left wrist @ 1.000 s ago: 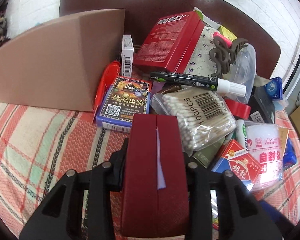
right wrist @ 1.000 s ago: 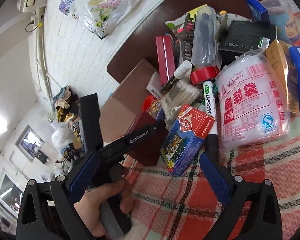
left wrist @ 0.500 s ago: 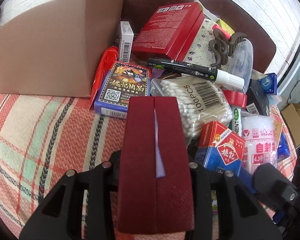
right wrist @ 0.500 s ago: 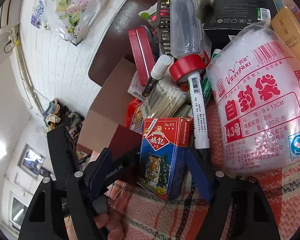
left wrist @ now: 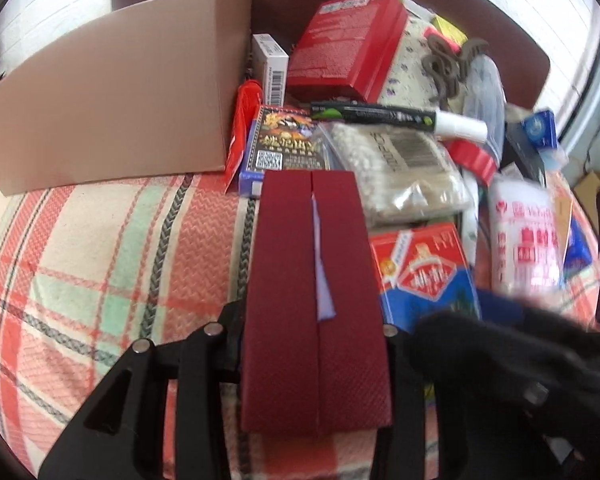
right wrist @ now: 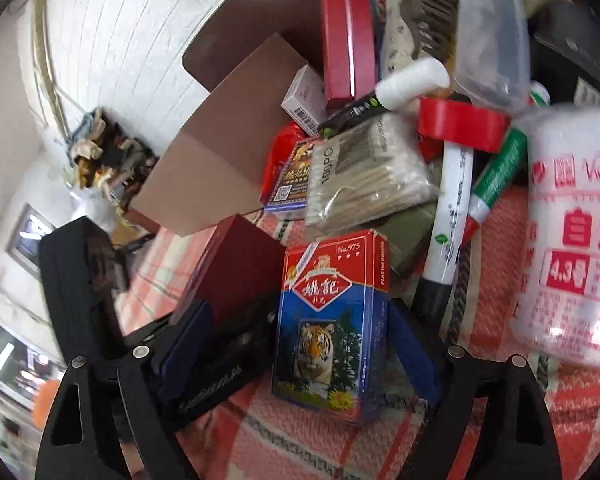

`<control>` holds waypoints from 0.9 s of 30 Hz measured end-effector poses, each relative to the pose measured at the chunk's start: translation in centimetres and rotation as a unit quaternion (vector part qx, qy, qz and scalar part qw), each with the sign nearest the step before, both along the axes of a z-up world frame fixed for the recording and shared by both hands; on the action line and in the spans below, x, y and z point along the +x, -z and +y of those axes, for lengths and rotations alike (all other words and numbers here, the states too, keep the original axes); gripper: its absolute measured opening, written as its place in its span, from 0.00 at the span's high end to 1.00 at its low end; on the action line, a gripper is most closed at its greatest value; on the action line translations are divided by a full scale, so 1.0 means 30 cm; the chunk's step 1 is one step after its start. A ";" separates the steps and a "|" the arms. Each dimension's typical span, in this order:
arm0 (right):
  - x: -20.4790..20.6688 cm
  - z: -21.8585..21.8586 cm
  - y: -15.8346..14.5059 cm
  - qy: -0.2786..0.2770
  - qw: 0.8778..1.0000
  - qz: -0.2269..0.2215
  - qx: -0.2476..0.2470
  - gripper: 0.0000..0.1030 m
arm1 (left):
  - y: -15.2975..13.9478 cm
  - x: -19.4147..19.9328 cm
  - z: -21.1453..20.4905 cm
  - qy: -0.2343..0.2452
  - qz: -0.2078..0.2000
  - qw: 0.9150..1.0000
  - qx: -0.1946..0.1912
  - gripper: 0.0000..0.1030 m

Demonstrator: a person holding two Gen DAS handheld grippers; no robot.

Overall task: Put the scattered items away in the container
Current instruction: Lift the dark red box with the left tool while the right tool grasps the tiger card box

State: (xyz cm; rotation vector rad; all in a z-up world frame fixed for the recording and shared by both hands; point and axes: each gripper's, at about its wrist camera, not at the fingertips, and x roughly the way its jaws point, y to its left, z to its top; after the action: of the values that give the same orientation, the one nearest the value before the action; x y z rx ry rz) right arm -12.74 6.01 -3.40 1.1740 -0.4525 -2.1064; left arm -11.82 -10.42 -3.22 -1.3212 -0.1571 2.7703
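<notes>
Since a moment ago the right gripper (right wrist: 296, 344) has slid in around the tiger card deck (right wrist: 328, 320), which lies flat on the plaid cloth (left wrist: 100, 264); its jaws have just been spreading wider again and stand either side of the deck, the left pad clear of it, the right pad close beside its edge. Meanwhile the left gripper (left wrist: 314, 320) is clenched on a dark red box (left wrist: 316, 292), held above the cloth near the brown cardboard container (left wrist: 116, 100). Cotton swabs (right wrist: 364, 172), markers and a red tape roll (right wrist: 460, 124) are heaped just beyond the deck.
</notes>
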 end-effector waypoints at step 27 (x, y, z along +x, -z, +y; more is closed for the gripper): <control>0.010 0.034 -0.123 0.003 0.999 -0.015 0.049 0.41 | -0.031 0.185 -0.121 0.010 0.004 1.000 -0.010 0.67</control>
State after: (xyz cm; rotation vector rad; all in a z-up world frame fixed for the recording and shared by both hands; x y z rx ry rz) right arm -12.43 7.03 0.29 1.2636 -0.3705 -2.1382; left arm -6.28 -14.03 -2.30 -1.3085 -0.1148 2.7689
